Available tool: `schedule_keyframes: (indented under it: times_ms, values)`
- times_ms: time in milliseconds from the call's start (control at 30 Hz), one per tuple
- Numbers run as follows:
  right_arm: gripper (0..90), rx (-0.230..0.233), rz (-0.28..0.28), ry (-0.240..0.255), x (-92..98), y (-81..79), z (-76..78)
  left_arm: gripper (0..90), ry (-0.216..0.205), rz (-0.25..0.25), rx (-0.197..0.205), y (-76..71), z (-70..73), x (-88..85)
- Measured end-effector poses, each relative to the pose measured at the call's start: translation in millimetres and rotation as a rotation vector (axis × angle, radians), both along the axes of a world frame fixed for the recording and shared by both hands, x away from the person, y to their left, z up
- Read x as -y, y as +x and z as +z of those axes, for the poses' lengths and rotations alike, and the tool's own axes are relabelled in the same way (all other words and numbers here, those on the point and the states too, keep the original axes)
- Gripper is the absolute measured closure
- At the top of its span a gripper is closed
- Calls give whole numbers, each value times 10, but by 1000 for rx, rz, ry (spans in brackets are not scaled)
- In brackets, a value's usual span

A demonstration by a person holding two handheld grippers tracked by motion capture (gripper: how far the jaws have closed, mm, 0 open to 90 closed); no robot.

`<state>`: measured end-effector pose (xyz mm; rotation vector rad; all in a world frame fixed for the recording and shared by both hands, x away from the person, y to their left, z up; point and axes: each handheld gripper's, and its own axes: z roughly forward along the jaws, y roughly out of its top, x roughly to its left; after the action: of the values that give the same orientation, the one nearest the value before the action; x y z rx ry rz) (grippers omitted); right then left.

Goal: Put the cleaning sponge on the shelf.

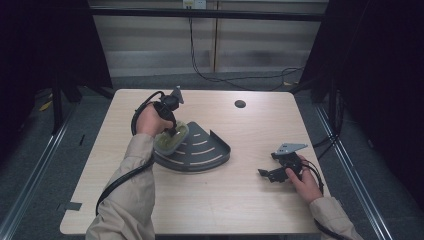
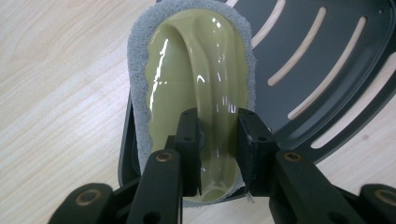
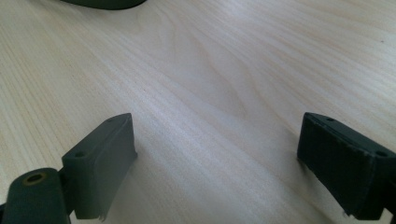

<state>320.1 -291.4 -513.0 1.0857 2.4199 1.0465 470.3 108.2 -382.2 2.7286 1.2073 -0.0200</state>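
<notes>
A scrubbing brush (image 2: pixel 187 84) with a glossy olive handle and a grey pad lies on the left edge of a dark slotted corner tray (image 2: pixel 327 70). My left gripper (image 2: pixel 218 140) is shut on the raised ridge of the brush handle, one pad on each side. From above, the brush (image 1: pixel 172 138) sits at the tray's (image 1: pixel 210 155) left side under my left gripper (image 1: pixel 171 131). My right gripper (image 1: pixel 267 175) rests on the table at the right, jaws wide apart. Bare wood lies between the fingers (image 3: pixel 100 158) of my right gripper (image 3: pixel 217 163).
The wooden table (image 1: pixel 240 200) has a round cable hole (image 1: pixel 240 104) at the back. Cables trail from both grippers, the left one looping off the front left. The tray's rim (image 3: pixel 102 3) lies far ahead of the right gripper. Dark floor surrounds the table.
</notes>
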Motion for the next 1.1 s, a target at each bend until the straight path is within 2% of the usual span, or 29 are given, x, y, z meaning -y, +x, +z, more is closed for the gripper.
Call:
schedule_keyframes:
  times_ms: [233, 600, 700, 733, 767, 900, 1000, 1033, 1100]
  values:
    - [109, 0, 0, 0, 0, 0, 0, 718, -3, 16, -6, 11, -66, -35]
    - [109, 0, 0, 0, -1, 0, 0, 716, -8, 1, -8, 26, -168, -46]
    - [109, 0, 0, 0, -1, 0, 0, 716, -17, 14, -21, 17, -186, -56]
    - [108, 0, 0, 0, -1, 0, 0, 716, -16, 2, -24, 24, -189, -65]
    - [109, 0, 0, -1, -1, 0, 0, 716, -17, 13, -27, 15, -198, -63]
    - [109, 0, 0, 0, -1, 0, 0, 716, -11, -3, -29, 15, -223, -65]
    - [109, 0, 0, -1, -1, 0, 0, 717, -12, 5, -32, -3, -238, -55]
    - [109, 2, 1, 0, -1, 1, -1, 717, -11, -9, -36, 0, -242, -59]
    - [109, 2, 1, 0, -1, 1, -1, 716, -13, 1, -46, -16, -256, -57]
